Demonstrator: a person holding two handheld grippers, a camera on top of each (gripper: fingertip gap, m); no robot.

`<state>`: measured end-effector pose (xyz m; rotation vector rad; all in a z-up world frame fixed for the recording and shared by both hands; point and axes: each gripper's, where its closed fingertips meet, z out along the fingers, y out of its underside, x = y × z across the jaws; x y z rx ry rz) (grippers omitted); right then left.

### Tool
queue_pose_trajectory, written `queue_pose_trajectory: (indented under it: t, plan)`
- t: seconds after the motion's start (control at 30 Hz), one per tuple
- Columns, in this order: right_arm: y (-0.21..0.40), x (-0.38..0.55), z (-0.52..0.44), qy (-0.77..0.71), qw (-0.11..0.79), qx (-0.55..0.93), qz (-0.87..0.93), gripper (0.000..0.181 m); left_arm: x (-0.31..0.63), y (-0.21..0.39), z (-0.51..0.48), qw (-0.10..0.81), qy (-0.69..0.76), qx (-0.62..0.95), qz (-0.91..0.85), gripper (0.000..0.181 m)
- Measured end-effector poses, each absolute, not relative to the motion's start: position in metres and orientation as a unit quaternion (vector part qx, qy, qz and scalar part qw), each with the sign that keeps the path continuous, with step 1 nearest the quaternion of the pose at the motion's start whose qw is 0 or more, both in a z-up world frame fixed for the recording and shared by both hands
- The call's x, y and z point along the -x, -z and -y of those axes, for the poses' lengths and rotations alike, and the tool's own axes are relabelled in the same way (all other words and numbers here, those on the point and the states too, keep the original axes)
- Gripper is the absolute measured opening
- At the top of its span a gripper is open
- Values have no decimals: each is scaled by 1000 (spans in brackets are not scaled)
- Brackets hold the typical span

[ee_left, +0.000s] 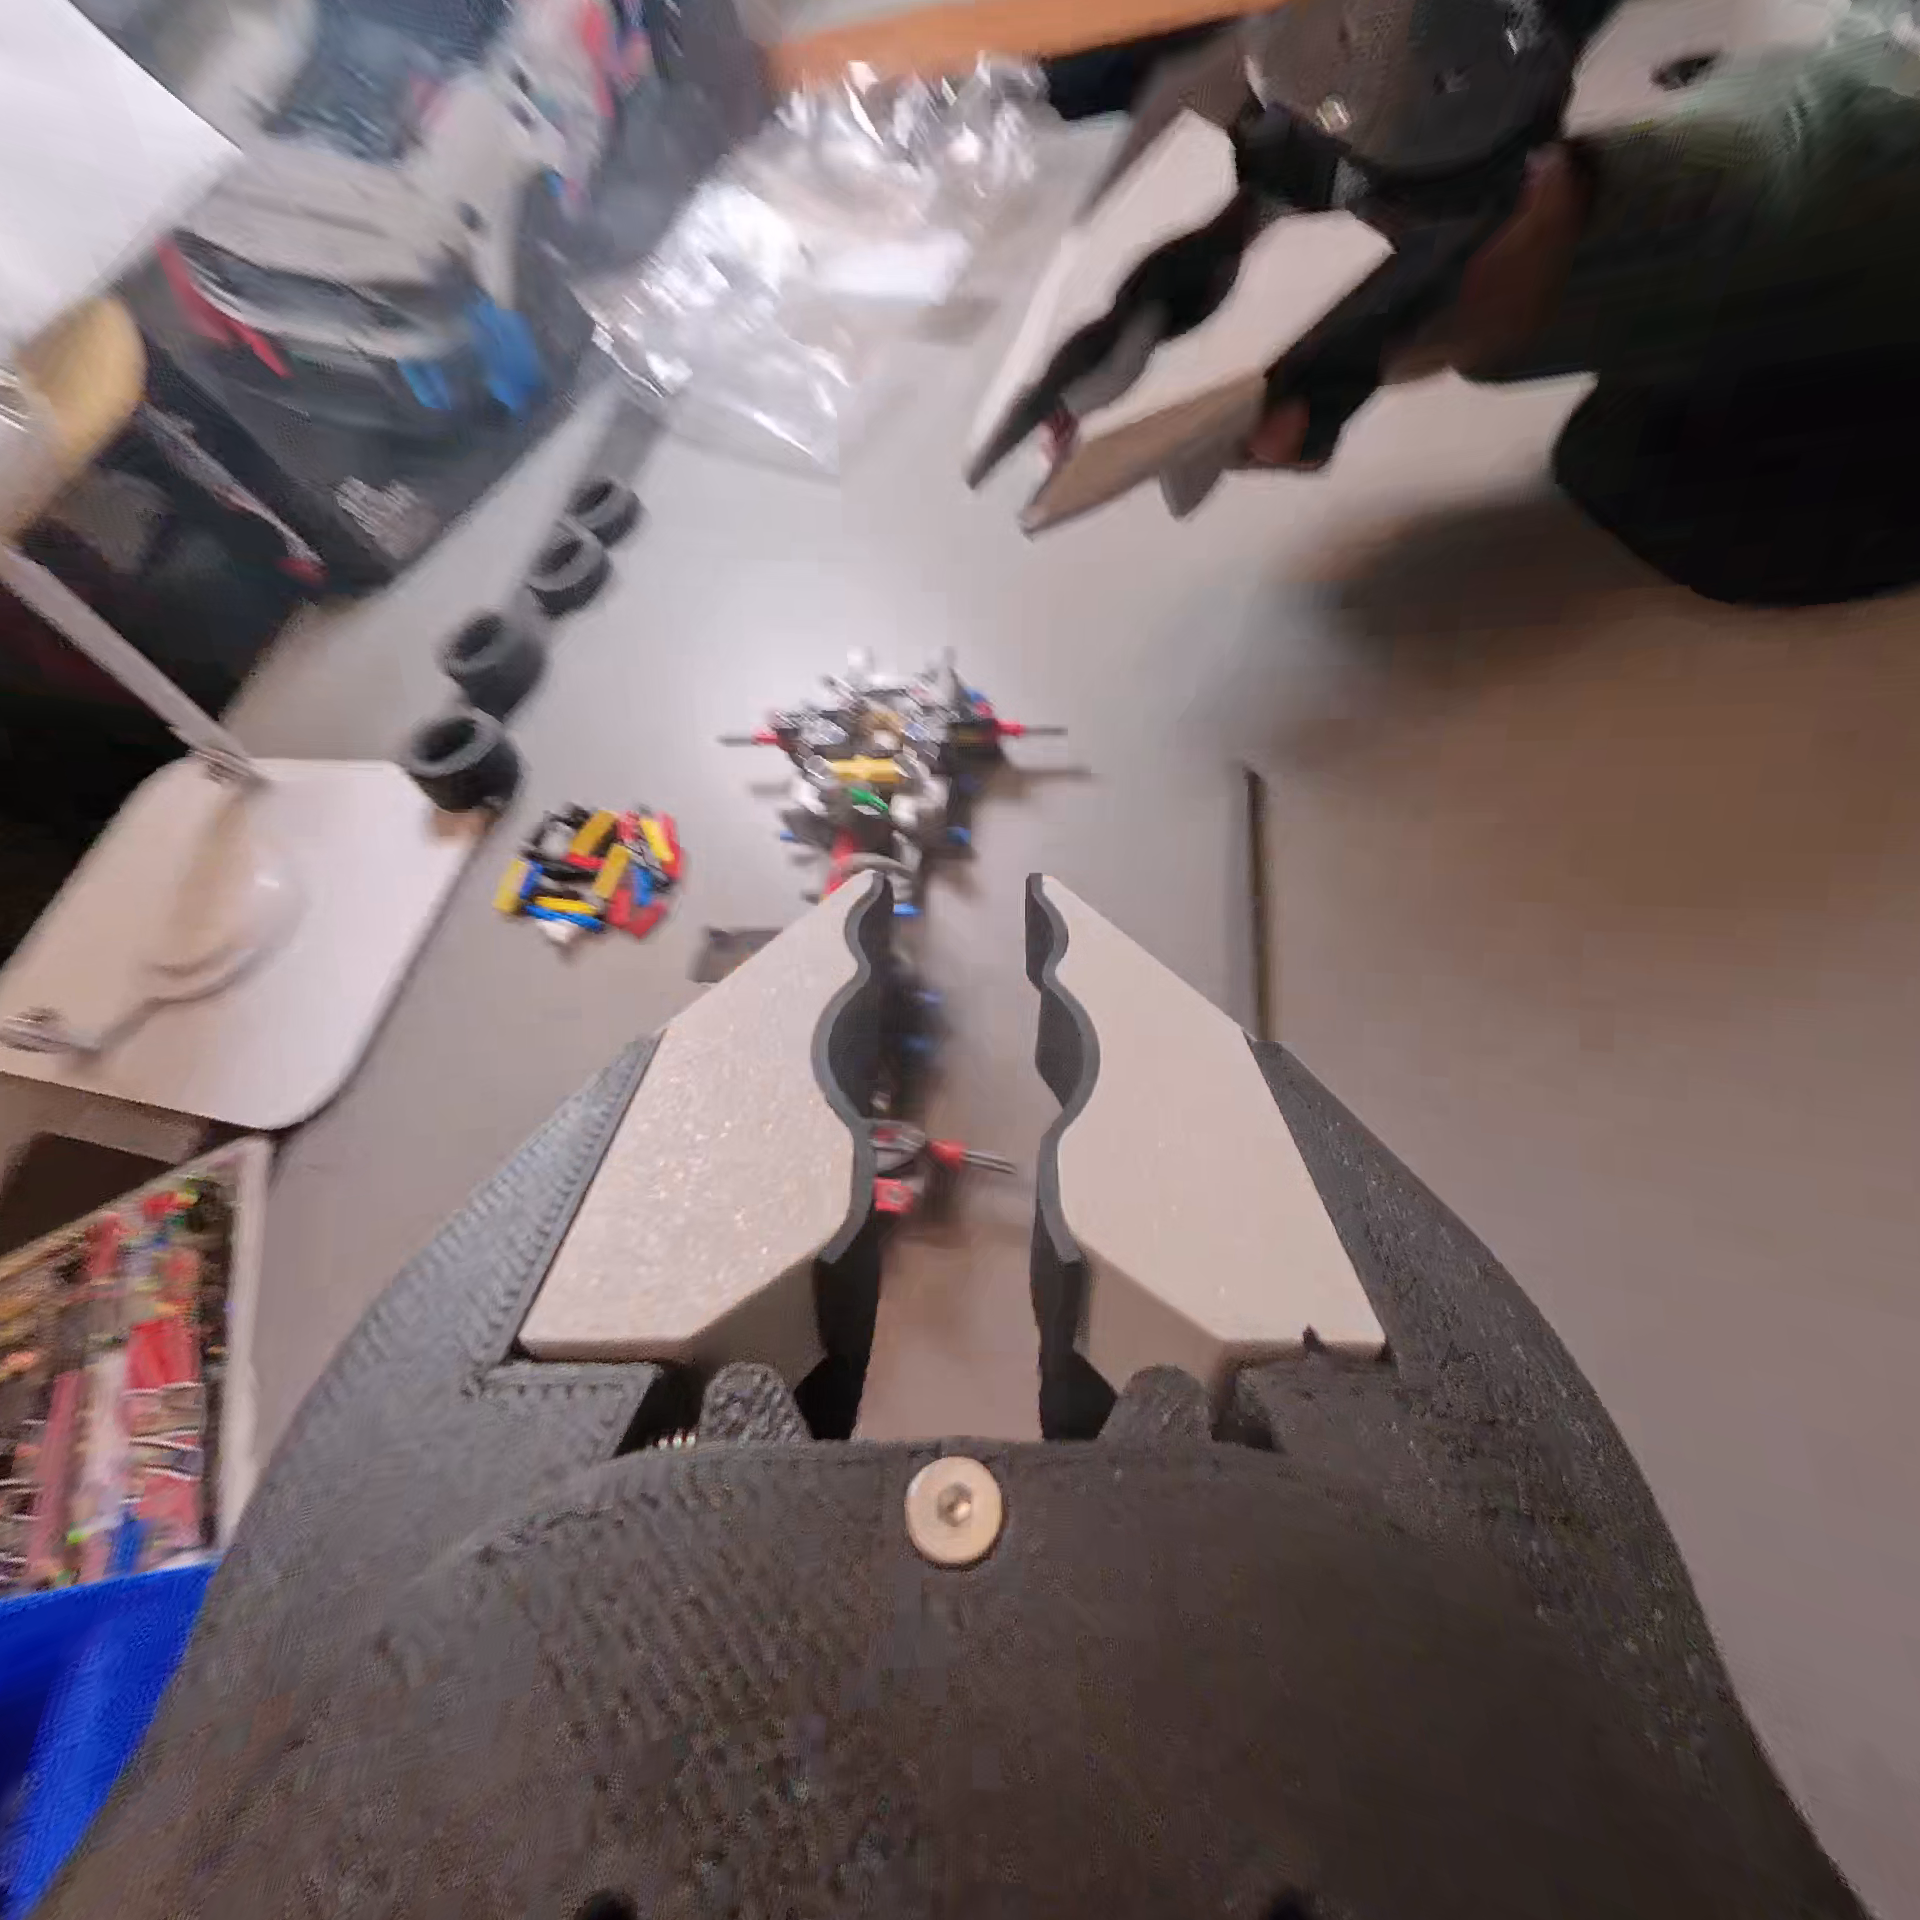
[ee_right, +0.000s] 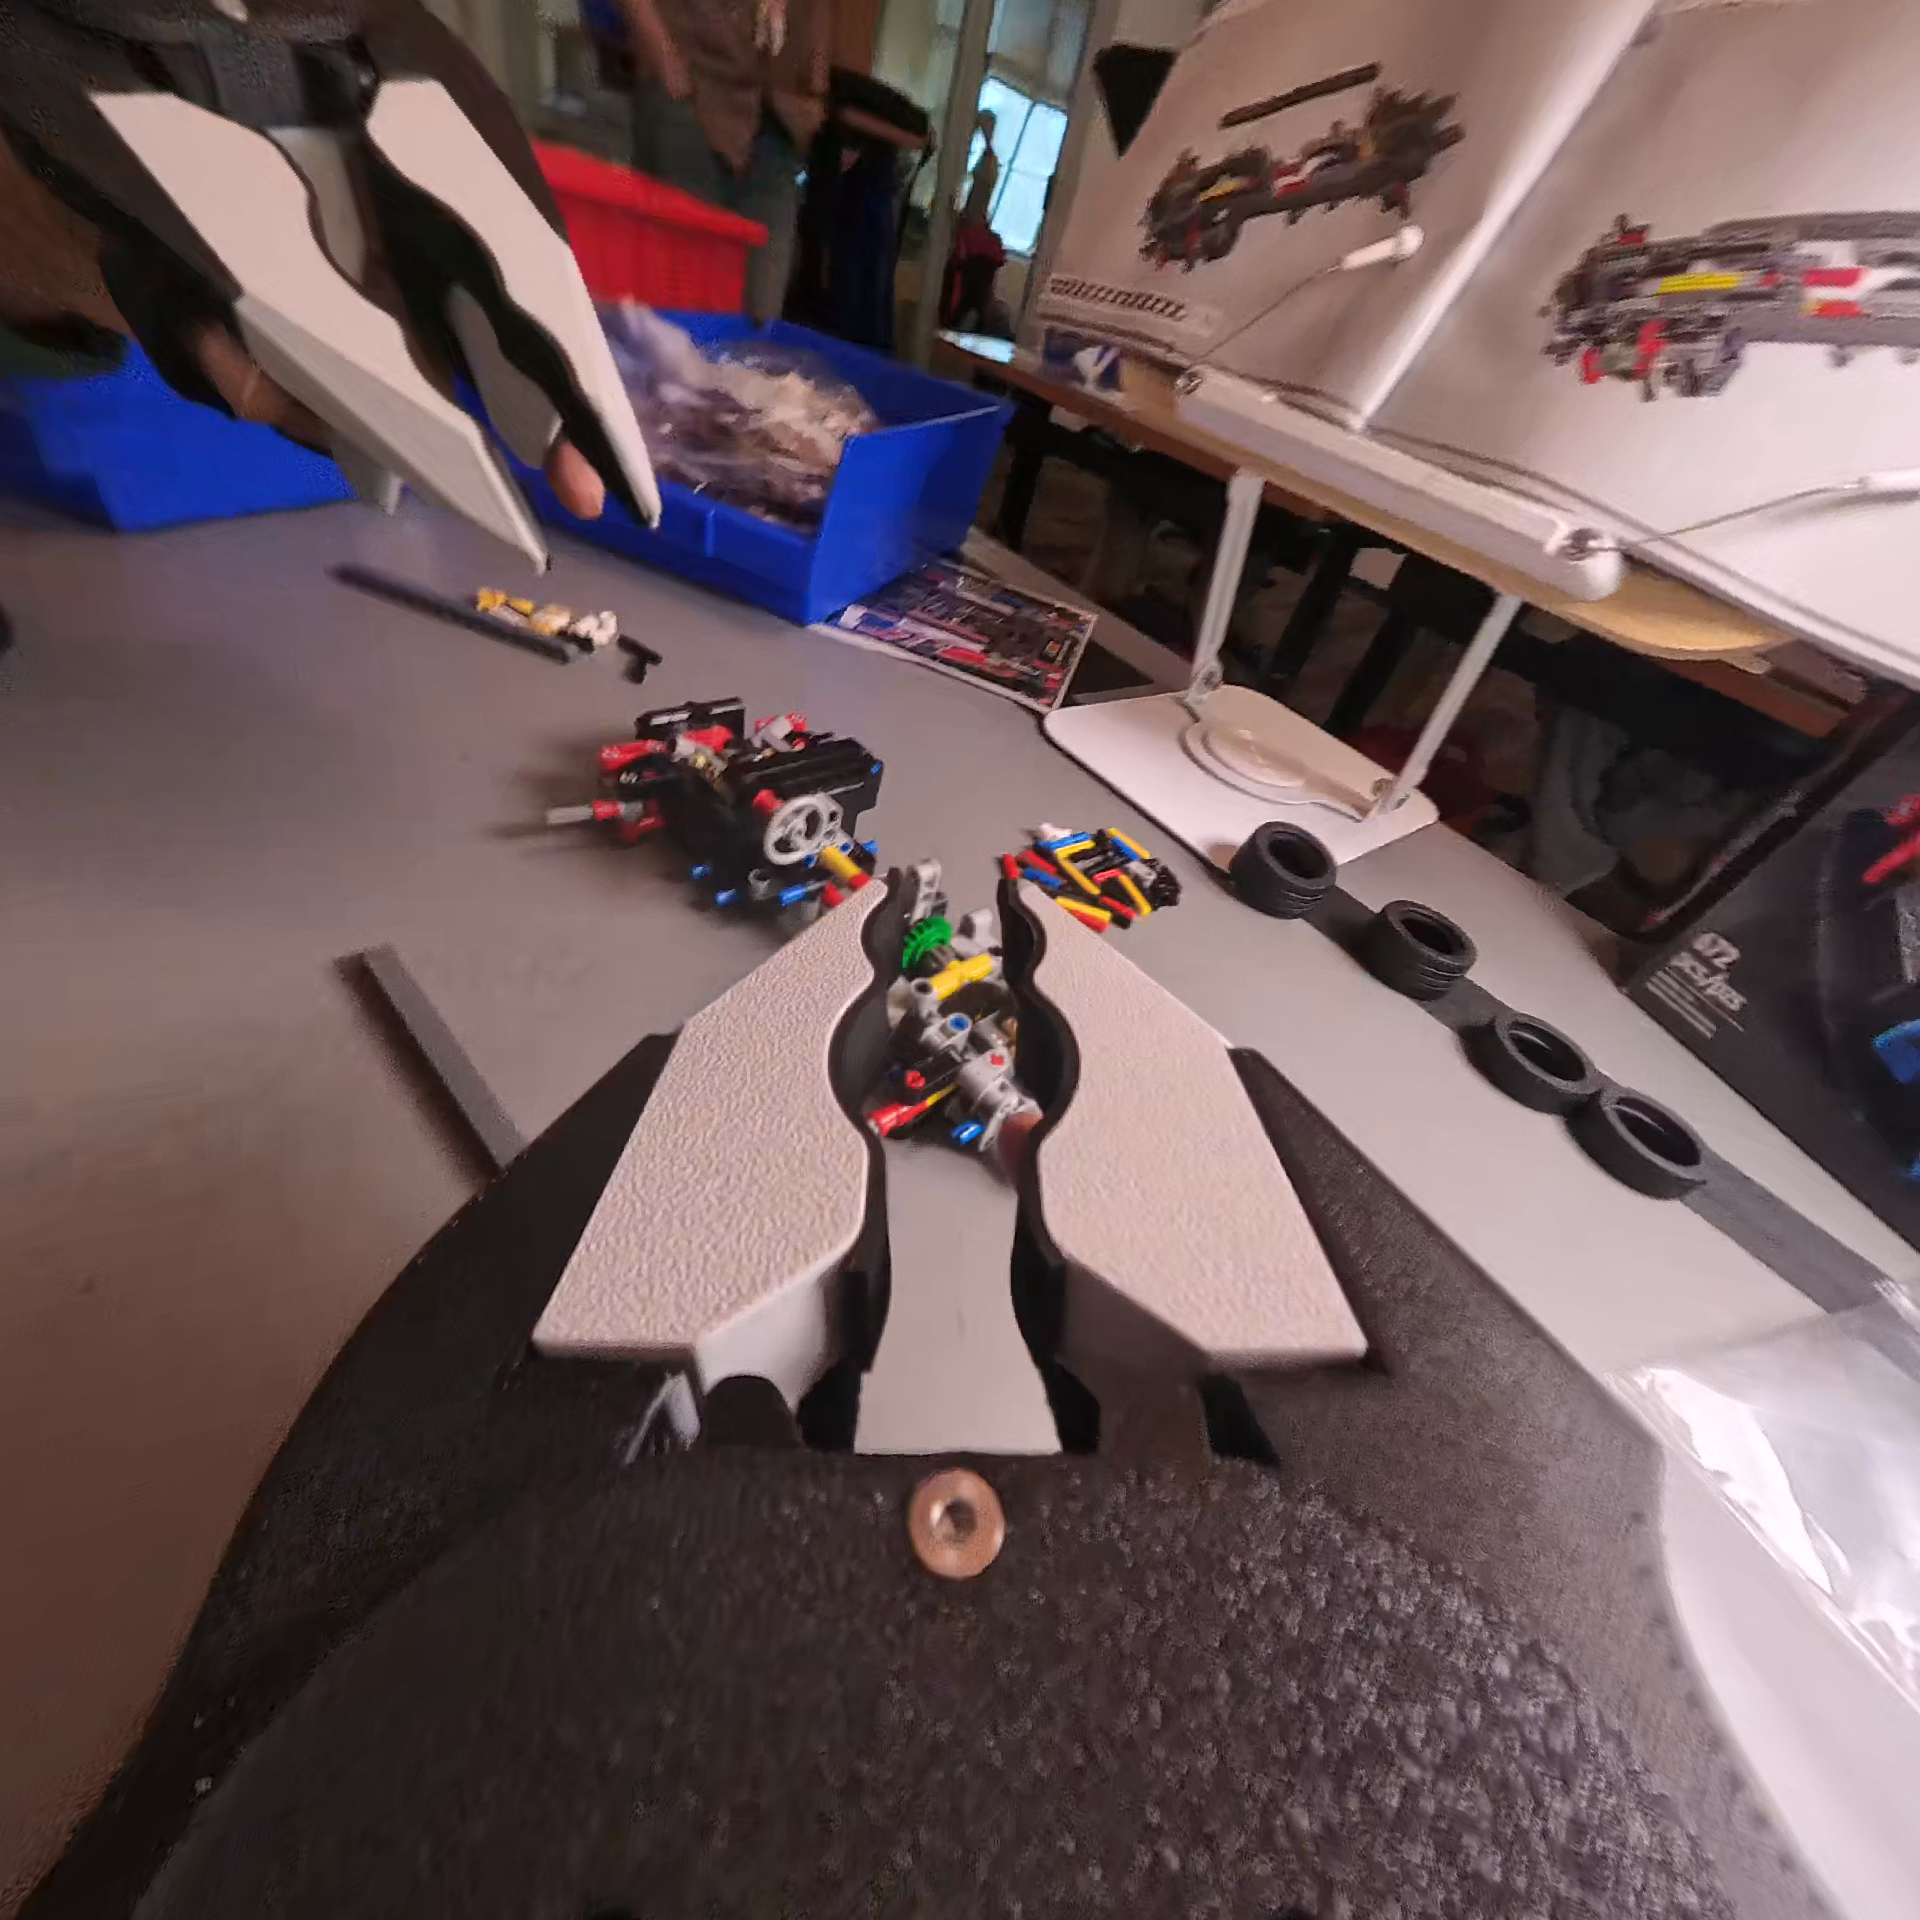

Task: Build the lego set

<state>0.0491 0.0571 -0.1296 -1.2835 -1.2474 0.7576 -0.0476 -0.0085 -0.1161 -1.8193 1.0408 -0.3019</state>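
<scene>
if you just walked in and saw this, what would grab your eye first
Probably the half-built lego chassis in the middle of the grey table, bristling with red, yellow and blue pins. Just right of it lies a bright pile of loose pieces, then a row of four black tyres running along the table's right side.

Grey table, blue bins behind, bright window beyond.

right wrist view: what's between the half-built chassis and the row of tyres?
A pile of small loose coloured pieces lies between the chassis and the tyres.
</scene>
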Motion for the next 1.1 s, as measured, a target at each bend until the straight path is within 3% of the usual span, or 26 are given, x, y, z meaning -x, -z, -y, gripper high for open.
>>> queue_pose_trajectory:
  t: [0.13, 0.3, 0.43, 0.8, 0.83, 0.93, 1.1]
  plan:
    - [169, -45, -25, -306, 464, 527, 643, 17, 26, 186, 51, 405, 139, 785, -447, 26]
    - [223, -56, 8, -266, 327, 521, 742, 29, 16, 229, 63, 360, 116, 798, -469, 24]
    - [224, -57, 14, -252, 316, 512, 758, 30, 14, 232, 62, 365, 103, 789, -483, 7]
    - [224, -23, 8, -215, 347, 480, 776, 13, 33, 212, 36, 455, -28, 723, -519, 7]
    - [223, -18, 4, -204, 359, 474, 778, 5, 34, 210, 33, 462, -32, 719, -518, 7]
    - [219, -12, -4, -174, 377, 451, 790, 5, 39, 206, 27, 476, -24, 721, -503, 7]
    - [225, -10, -6, -183, 330, 459, 804, 5, 42, 211, 23, 468, 19, 740, -483, 8]
